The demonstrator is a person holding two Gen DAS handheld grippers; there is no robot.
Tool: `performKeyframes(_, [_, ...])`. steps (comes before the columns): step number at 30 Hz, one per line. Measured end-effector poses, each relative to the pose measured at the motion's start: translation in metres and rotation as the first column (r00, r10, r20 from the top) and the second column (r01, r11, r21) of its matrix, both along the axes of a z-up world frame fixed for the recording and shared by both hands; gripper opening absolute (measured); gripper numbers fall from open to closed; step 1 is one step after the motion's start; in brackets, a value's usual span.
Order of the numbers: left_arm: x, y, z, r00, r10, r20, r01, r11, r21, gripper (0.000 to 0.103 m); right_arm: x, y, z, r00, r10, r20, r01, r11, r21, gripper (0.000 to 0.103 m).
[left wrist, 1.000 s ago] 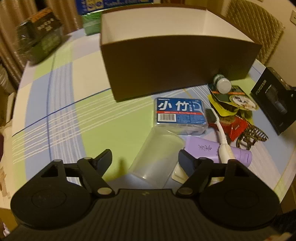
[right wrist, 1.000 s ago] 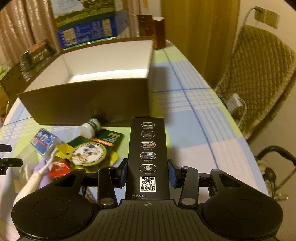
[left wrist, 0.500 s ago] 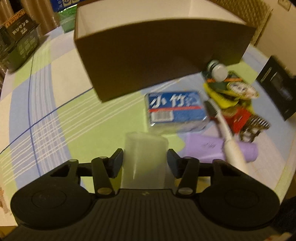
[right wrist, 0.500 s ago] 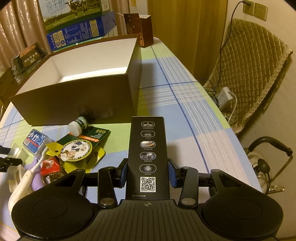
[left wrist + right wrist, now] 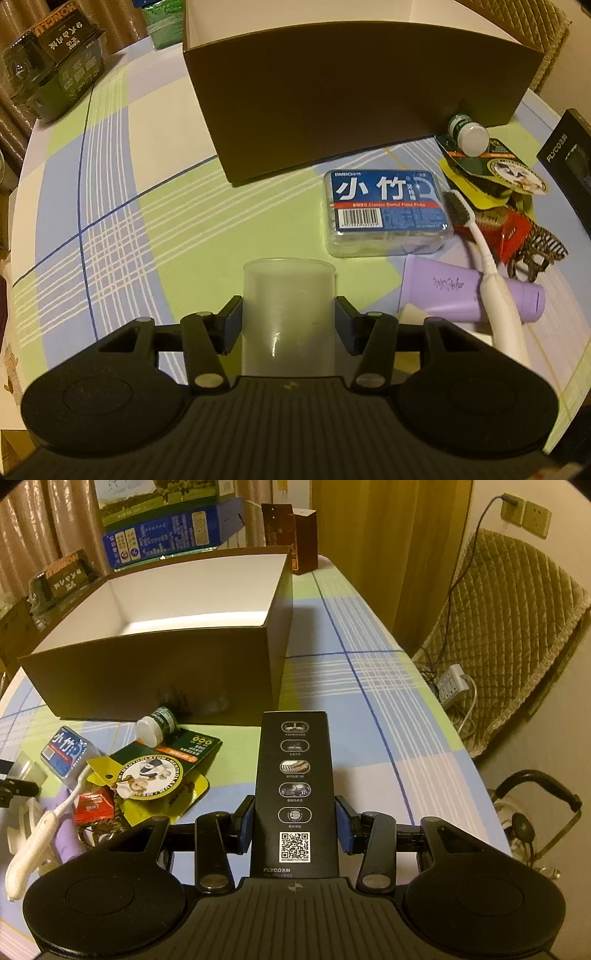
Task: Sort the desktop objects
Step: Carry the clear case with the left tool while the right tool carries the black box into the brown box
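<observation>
Fingers of the left gripper (image 5: 289, 320) pinch a translucent cup (image 5: 289, 295); only the right view shows the right gripper (image 5: 294, 829) pinching a black box (image 5: 295, 775).

A tablecloth (image 5: 122, 206) checked in green, blue and cream is seen; the box (image 5: 332, 110) is brown outside, white inside; the tube (image 5: 454, 295) is lilac.

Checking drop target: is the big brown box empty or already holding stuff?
Empty as far as visible: the brown box shows only bare white walls and floor; the near floor is hidden behind its front wall.
</observation>
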State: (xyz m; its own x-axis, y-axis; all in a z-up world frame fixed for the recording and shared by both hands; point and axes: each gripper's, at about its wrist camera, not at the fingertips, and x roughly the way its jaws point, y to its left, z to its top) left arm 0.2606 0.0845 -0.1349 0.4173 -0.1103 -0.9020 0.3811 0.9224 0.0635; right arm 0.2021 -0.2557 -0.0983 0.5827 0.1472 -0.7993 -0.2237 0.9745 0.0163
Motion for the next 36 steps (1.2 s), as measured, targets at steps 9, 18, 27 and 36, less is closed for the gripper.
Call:
performKeyframes(9, [-0.001,-0.002,0.001,1.000,0.023,0.004,-0.023,1.000,0.010,0.047,0.005,0.002,-0.003,1.000,0.018,-0.013,-0.019,1.000,-0.023,0.041])
performKeyframes(18, [-0.007,0.005,0.015,0.997,0.063,0.040,-0.062,0.998,-0.014,0.047,0.002,0.008,-0.001,0.999,0.045,0.001,-0.045,0.997,-0.069,0.040])
performKeyframes(27, [-0.014,0.003,0.042,0.993,0.081,0.090,-0.076,0.996,-0.055,0.047,-0.006,0.010,0.024,0.997,0.056,0.055,-0.052,0.996,-0.076,0.040])
performKeyframes(36, [-0.012,-0.009,0.070,0.985,0.056,0.161,-0.041,0.995,-0.090,0.047,-0.012,0.011,0.053,0.989,0.072,0.127,-0.065,0.996,-0.054,0.040])
